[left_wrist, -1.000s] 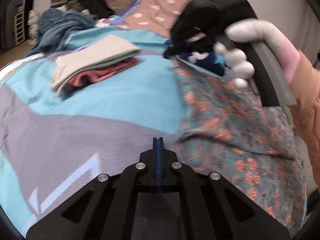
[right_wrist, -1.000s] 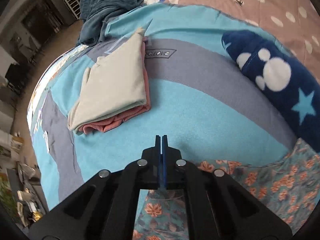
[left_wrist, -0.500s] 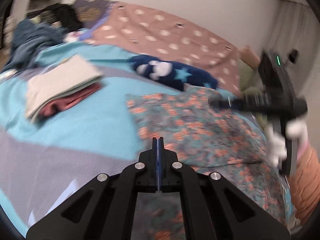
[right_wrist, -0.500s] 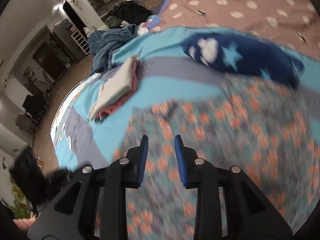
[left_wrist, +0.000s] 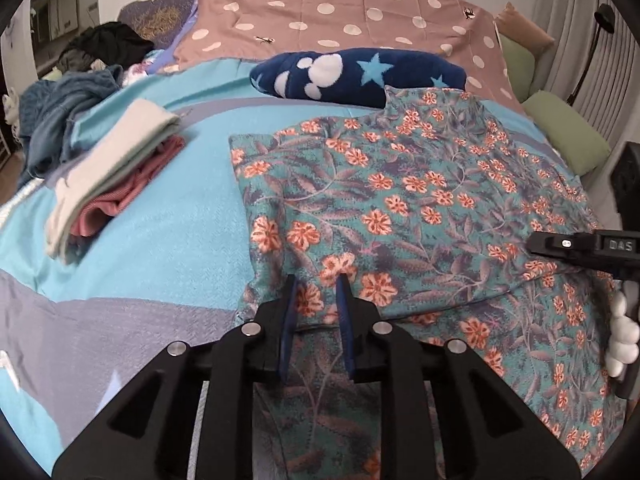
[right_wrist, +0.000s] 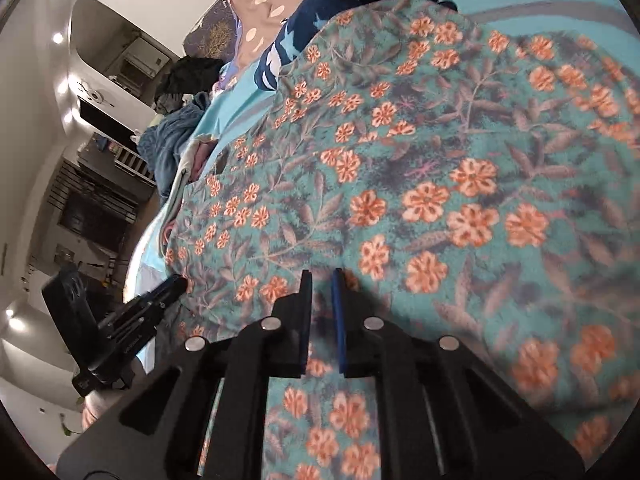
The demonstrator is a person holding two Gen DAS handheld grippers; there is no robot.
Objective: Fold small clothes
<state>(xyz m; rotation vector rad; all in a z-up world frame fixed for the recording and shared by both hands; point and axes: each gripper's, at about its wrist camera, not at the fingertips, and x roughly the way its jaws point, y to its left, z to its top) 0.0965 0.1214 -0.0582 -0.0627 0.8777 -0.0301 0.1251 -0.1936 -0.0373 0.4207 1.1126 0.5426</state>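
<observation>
- Two blue-padded fingers of the left gripper (left_wrist: 316,286) stand a little apart in the left wrist view, their jaws opening over the near left edge of the floral garment (left_wrist: 420,208); nothing is pinched between them, so the cloth is released.
- Spread on the turquoise and grey bedspread (left_wrist: 168,236), the garment runs its long axis from the near right up to a collar-like point touching the navy star-print fleece (left_wrist: 360,74). Left of it, well apart, lies a folded stack of cream and pink clothes (left_wrist: 116,172), and behind that a heap of blue clothes (left_wrist: 60,116).
- At the right edge the right gripper (left_wrist: 538,244) reaches over the garment, held by a white-gloved hand (left_wrist: 622,336).
- Filling the right wrist view, the floral garment (right_wrist: 440,168) lies under the right gripper (right_wrist: 322,276), whose jaws are closing, narrowly parted, with no cloth seen between them. The other gripper (right_wrist: 176,282) points at the garment's left edge.
</observation>
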